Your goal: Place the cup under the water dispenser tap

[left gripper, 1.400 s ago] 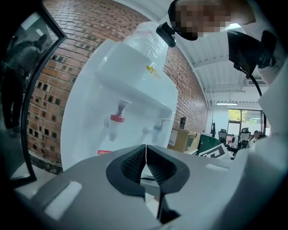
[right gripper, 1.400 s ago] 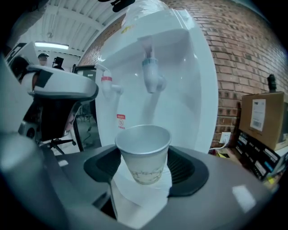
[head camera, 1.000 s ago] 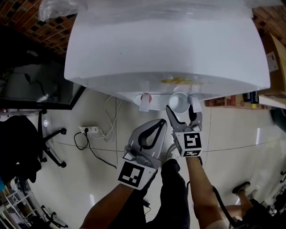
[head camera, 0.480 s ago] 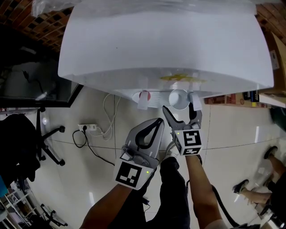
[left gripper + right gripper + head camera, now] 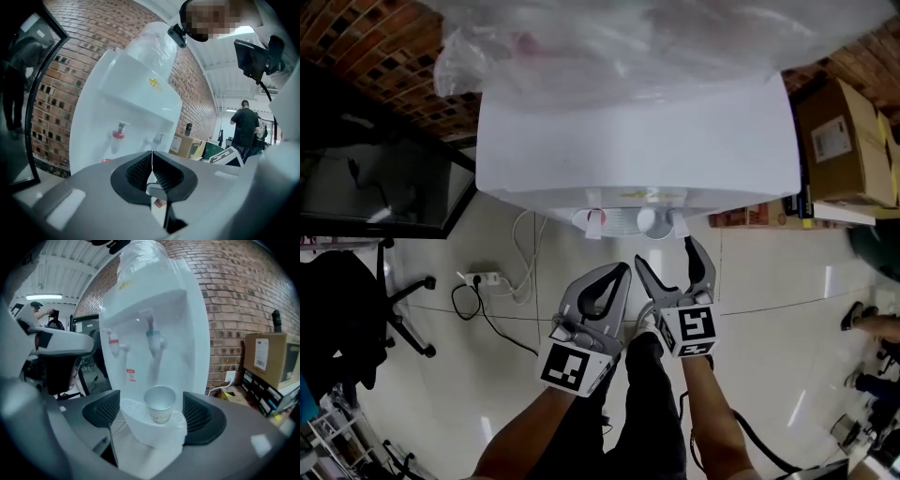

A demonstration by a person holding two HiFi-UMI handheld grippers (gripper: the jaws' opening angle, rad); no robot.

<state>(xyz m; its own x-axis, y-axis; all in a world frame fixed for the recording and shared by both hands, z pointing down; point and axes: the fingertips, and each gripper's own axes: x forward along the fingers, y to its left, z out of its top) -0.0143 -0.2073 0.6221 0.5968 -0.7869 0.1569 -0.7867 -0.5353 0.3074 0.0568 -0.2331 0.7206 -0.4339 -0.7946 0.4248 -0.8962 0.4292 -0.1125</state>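
Note:
A paper cup (image 5: 160, 404) stands upright on the white drip tray (image 5: 140, 422) of the water dispenser (image 5: 154, 310), right below its blue tap (image 5: 154, 338); the red tap (image 5: 114, 341) is to the left. My right gripper (image 5: 152, 414) is open; its jaws have just been opening, and the cup sits ahead of the pads, untouched. From the head view the cup (image 5: 649, 221) lies beyond the right gripper (image 5: 667, 253). My left gripper (image 5: 622, 270) hangs beside it, shut and empty. Its pads meet in the left gripper view (image 5: 152, 161).
A power strip (image 5: 487, 277) with cables lies on the tiled floor left of the dispenser. A cardboard box (image 5: 848, 141) sits to its right, a dark glass panel (image 5: 375, 187) and a black chair (image 5: 356, 309) to the left. A person (image 5: 244, 126) stands far off.
The right gripper's jaws, which were around the cup, have spread and drawn back from the dispenser, leaving the cup on the tray. The left gripper has barely shifted.

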